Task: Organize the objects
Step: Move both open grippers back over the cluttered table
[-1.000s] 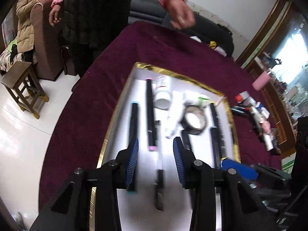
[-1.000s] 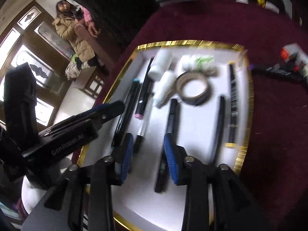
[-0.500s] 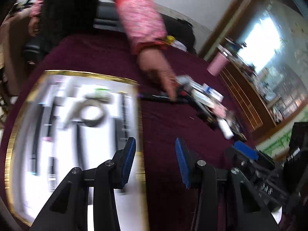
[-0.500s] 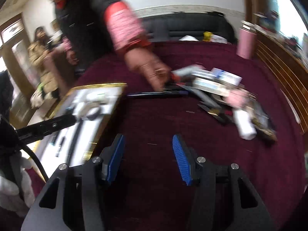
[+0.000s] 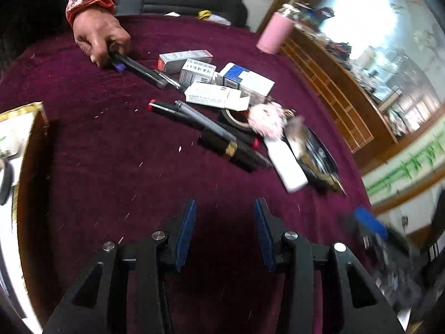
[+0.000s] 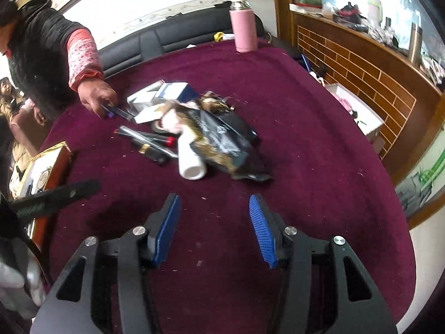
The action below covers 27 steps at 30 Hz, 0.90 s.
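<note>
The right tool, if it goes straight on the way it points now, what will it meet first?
Probably the white tube or the dark foil packet beside it, at the pile's near edge. The right tool is open and empty over bare cloth; depth is uncertain.

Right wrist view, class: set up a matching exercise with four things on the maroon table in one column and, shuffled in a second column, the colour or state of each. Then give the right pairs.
Column A
1. flask
2. white bottle
3. dark foil pouch
4. right gripper

Column B
a. lying on its side, open end toward the camera
b. pink, standing upright at the far edge
c. open, nothing between its blue pads
d. crumpled, black and gold, right beside the bottle

Pairs: 1-b, 2-a, 3-d, 4-c
</note>
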{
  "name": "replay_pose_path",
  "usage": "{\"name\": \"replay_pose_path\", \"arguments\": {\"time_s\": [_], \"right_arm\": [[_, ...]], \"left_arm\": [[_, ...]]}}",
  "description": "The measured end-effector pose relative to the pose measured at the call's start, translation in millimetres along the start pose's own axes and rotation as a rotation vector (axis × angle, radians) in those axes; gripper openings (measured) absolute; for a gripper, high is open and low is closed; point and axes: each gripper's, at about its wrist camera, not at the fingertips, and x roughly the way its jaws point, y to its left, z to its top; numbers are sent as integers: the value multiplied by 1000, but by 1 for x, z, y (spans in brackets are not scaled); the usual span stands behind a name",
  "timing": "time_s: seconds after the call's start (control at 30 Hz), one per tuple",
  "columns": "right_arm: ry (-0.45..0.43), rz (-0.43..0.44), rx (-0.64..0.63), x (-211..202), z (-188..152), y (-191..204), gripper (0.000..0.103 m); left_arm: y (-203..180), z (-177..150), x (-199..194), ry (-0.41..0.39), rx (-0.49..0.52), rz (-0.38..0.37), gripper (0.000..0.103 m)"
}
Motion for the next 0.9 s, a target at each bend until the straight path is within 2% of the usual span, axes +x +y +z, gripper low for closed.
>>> {"name": "replay_pose_path", "arguments": {"time_s": [0.2,0.27,0.33,0.4,0.43,0.53,0.7,0.77,0.83,0.9], "right_arm": [[-5,34,10,1,0,-5,51],[-4,46,16,2,1,-6,51],[-6,55,16,3,2,-7,51],[-9,63,12,3,2,-6,51],[-10,67,10,3,2,-5,51],[-10,78,3,4,4,-3,51],[-14,101,10,6,6,0,51],[-19,107,8,5,7,1,51],[-22,114,7,5,8,4,51],[-22,121,7,6,10,6,51]], "left_arm": [[-21,34,36,-17,-11,122,37],[-26,39,48,-11,3,192,37],[-28,41,60,-1,21,231,41],[-29,39,61,-15,50,277,51],[-30,37,60,-19,73,285,51],[-27,32,56,-3,129,286,52],[-12,29,45,40,140,290,51],[-3,26,39,51,112,264,50],[1,26,31,22,90,202,50],[-4,29,28,-17,114,198,50]]}}
